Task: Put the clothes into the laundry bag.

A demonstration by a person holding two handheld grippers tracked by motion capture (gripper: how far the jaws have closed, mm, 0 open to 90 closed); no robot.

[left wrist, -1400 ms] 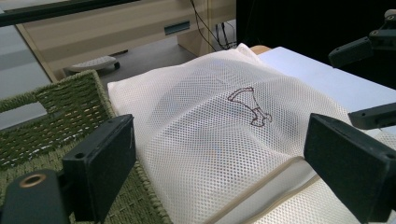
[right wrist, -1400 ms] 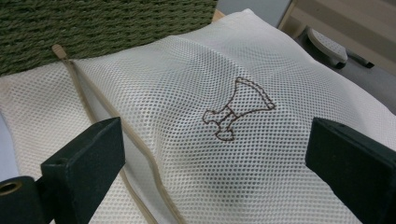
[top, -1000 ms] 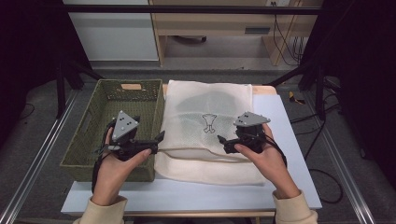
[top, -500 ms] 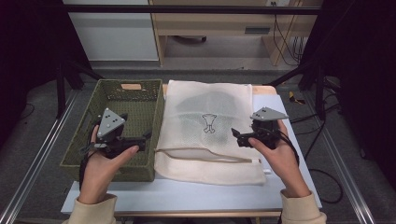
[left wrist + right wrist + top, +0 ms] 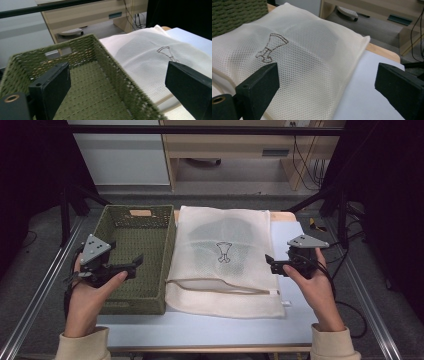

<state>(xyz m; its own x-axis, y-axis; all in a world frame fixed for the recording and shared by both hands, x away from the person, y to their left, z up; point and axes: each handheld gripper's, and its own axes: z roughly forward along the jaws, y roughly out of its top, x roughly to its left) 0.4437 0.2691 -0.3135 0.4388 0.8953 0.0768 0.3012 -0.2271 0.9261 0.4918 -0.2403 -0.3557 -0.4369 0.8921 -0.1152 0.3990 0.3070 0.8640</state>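
A white mesh bag with a small goblet-shaped emblem lies flat on the pale table; a grey shape shows dimly through the mesh. To its left stands an empty green woven basket. My left gripper hovers open above the basket's front left part, jaws pointing right. My right gripper is open just off the bag's right edge, jaws pointing left. In the left gripper view the wide-apart jaws of the left gripper frame the basket and the bag. In the right gripper view the right gripper faces the bag.
The bag's near flap has a zip along it, ending in a pull at the right. Metal rails run down both sides of the table. A wooden desk stands behind, with cables at the far right. Bare table lies near the front edge.
Both hands have drawn apart: the left gripper moved left from the bag's edge to over the basket, and the right gripper moved right, off the bag. The bag lies still.
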